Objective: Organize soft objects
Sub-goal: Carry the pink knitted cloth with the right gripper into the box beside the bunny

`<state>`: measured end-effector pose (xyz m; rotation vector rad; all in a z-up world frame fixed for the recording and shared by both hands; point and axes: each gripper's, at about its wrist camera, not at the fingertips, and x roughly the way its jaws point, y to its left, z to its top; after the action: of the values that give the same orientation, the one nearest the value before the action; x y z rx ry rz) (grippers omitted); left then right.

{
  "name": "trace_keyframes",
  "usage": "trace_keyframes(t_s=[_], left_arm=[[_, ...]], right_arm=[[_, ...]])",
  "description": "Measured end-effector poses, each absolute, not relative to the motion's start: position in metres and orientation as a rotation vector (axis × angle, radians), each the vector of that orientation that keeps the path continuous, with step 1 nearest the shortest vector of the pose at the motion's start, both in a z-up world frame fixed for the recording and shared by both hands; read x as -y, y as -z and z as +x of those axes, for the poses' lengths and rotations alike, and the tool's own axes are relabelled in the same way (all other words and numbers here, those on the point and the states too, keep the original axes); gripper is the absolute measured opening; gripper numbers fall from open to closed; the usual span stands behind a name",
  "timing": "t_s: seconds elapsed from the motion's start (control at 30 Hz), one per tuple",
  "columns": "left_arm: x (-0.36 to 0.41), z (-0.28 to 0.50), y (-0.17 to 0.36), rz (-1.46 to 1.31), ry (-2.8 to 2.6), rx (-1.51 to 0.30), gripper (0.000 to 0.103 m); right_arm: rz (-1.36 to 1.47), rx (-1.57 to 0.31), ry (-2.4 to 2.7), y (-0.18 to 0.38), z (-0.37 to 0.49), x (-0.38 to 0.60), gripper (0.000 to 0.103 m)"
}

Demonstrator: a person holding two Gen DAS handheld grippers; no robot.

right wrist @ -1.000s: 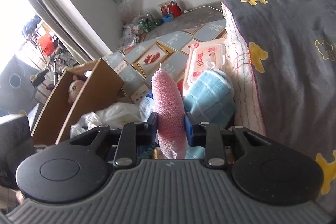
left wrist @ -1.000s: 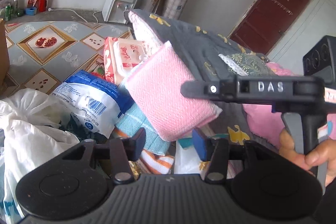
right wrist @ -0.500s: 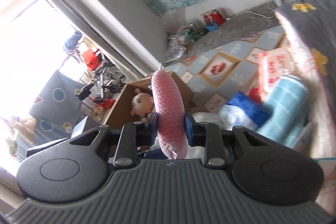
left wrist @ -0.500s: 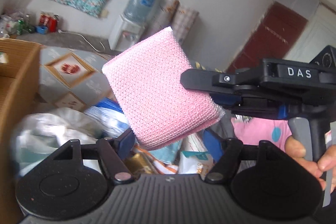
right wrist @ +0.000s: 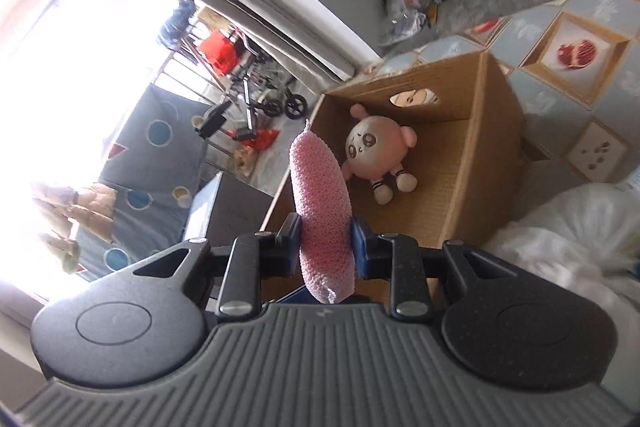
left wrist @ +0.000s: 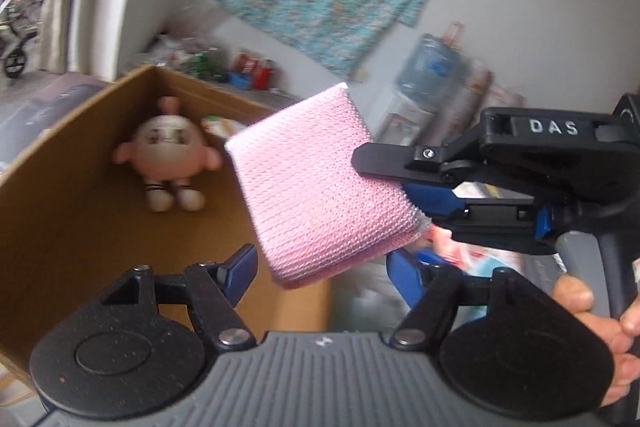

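The right tongs [right wrist: 326, 241] are clamped on the pink sponge [right wrist: 322, 211], which looks light and soft. The left tongs [left wrist: 320, 267] stand apart; gripping the sponge's middle probably suits the cardboard box [right wrist: 472, 163].

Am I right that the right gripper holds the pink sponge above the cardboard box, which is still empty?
Not quite: the cardboard box is not empty. The right wrist view shows a pink plush doll lying inside it. The right gripper does hold the pink sponge above it.
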<state>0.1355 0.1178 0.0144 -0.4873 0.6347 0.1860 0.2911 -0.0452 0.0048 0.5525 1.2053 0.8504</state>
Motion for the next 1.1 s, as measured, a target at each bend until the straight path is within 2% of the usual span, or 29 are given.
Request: trace_keyframes(t_s=[0.23,0.53,0.77,0.9,1.0,1.07,1.1], left_arm=[[-0.174,0.113,0.001,-0.548,-0.289,-0.626,0.072],[-0.195,0.092,0.01,-0.577,-0.319,-0.622,0.072],[-0.205,0.089,0.014,-0.597,-0.308,-0.62,0.072],[-0.208,0.088,0.014,-0.603,-0.303,-0.615,0.072],[-0.209,0.087,0.016,-0.61,-0.3,-0.615,0.072],[-0.208,0.086,0.015,-0.614,-0.301,-0.614,0.072],[-0.21,0.086,0.016,-0.616,-0.302,-0.614,0.072]], right_arm=[[0.408,-1.264,-0.602,0.046,0.344,-0.031,0.025],[0.321,-1.296,-0.416,0.097,0.384,-0.095,0.027],[0.157,-1.303,-0.38,0.116,0.394,-0.117,0.038],[0.085,-1.3,-0.376,0.114,0.392,-0.118,0.039],[0.002,-1.278,-0.364,0.11,0.389,-0.126,0.045],[-0.058,-1.247,-0.372,0.107,0.387,-0.131,0.055],[-0.082,-1.229,-0.374,0.105,0.386,-0.134,0.057]])
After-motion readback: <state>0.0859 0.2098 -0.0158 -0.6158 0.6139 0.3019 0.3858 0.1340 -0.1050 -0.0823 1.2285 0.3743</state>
